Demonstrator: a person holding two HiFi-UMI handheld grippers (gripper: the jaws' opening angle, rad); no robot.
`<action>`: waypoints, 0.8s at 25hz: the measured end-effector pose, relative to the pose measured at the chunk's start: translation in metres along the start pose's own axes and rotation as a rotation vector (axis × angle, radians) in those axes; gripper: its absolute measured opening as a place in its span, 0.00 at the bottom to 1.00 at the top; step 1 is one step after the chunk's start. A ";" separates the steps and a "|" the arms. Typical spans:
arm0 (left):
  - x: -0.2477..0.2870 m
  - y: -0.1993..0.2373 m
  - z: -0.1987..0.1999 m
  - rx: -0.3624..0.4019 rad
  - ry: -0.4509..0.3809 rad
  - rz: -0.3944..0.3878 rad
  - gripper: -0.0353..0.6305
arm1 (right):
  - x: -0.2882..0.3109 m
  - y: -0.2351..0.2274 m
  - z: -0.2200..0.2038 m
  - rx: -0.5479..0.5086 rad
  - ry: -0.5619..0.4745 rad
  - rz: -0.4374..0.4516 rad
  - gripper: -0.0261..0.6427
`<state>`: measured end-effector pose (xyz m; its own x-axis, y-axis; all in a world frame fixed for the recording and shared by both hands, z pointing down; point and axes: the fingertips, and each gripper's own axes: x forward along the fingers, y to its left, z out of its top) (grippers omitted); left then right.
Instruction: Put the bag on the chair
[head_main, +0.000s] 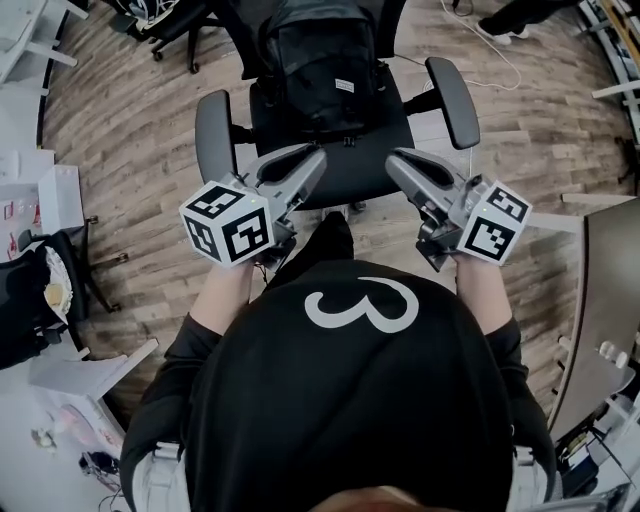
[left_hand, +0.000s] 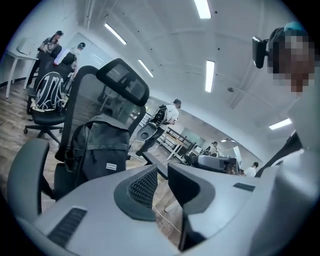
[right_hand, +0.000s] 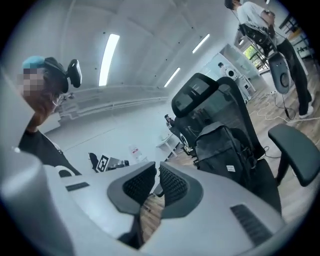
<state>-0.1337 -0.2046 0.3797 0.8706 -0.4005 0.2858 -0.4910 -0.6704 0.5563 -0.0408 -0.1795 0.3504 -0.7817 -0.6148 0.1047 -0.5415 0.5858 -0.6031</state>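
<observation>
The black bag (head_main: 318, 70) sits on the seat of the office chair (head_main: 352, 168), far from the person, upright against the backrest. A small white label (head_main: 344, 85) shows on its front, print too small to read. The left gripper (head_main: 318, 155) hovers near the seat's edge, jaws narrowly apart, nothing between them. The right gripper (head_main: 392, 157) hangs alongside, jaws almost together with a thin slit, empty. A white "3" (head_main: 362, 305) marks the person's black top.
</observation>
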 end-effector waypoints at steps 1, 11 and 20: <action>-0.005 -0.014 -0.003 0.004 -0.007 -0.022 0.17 | -0.008 0.012 -0.005 -0.031 0.012 0.002 0.11; -0.042 -0.100 -0.029 0.069 -0.021 -0.121 0.09 | -0.055 0.082 -0.032 -0.105 0.010 0.016 0.09; -0.063 -0.149 -0.043 0.217 0.003 -0.141 0.08 | -0.067 0.116 -0.047 -0.108 0.010 0.012 0.08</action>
<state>-0.1141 -0.0528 0.3123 0.9308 -0.2922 0.2196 -0.3599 -0.8377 0.4107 -0.0659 -0.0458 0.3104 -0.7912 -0.6024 0.1058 -0.5617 0.6471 -0.5155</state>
